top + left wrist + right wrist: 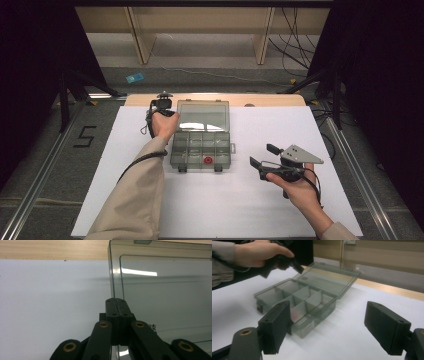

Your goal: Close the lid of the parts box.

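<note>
A clear grey compartment box (202, 146) sits open mid-table, its lid (202, 115) tipped back. One front compartment holds a small red piece (207, 160). My left gripper (171, 113) is at the lid's left edge. In the left gripper view the left gripper (116, 301) has its jaws together, pinching the rim of the lid (162, 295). In the right gripper view the left gripper (299, 269) touches the lid (332, 277) at a corner. My right gripper (263, 154) hovers right of the box, jaws wide. The right gripper (330, 322) points at the box (294, 297) with nothing between its pads.
A white sheet (240, 210) covers the wooden table, whose far edge (215, 99) shows behind the lid. Beyond it are a floor with a blue item (134, 78), cables (295, 50) and wooden frame legs. Metal rails (45, 170) run along both sides.
</note>
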